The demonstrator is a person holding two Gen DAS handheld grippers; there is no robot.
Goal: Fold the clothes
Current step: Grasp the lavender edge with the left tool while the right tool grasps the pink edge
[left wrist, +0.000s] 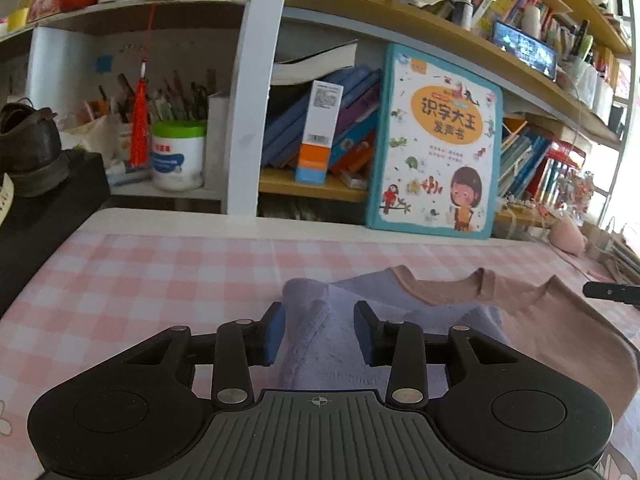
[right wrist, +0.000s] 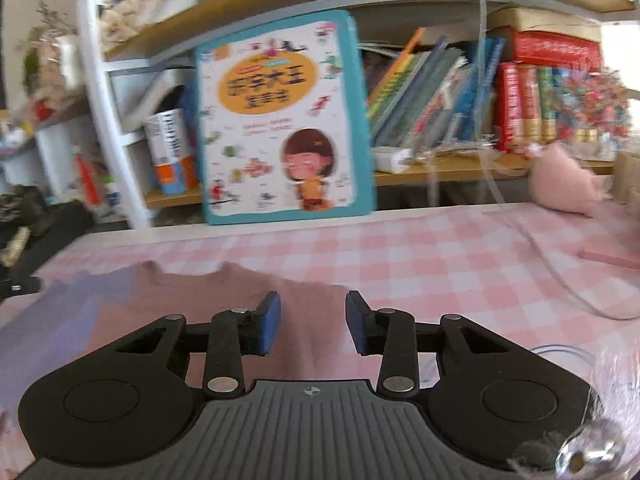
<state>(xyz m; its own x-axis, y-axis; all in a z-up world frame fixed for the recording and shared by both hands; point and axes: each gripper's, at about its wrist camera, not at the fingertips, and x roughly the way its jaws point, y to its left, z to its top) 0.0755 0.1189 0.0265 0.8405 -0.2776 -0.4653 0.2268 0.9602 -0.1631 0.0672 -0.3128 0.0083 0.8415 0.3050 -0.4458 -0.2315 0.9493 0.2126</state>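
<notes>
Lavender-and-pink soft knit garment (left wrist: 460, 320) lies rumpled on your pink-checked tablecloth (left wrist: 160, 272); your left gripper (left wrist: 320, 330) and right gripper (right wrist: 313, 322) both gape empty over it, so a shallow pinch may snag one layer only.

Garment (left wrist: 400, 320): soft matt cloth, lavender and dusty pink panels, ribbed trim. Tablecloth (left wrist: 160, 280): smooth pink-checked sheet, slight sheen. Left gripper (left wrist: 320, 332) and right gripper (right wrist: 313, 322): matt black plastic, blue rubbery pads, bright metal pivot pins. Picture book (left wrist: 436, 144): glossy card cover.
</notes>
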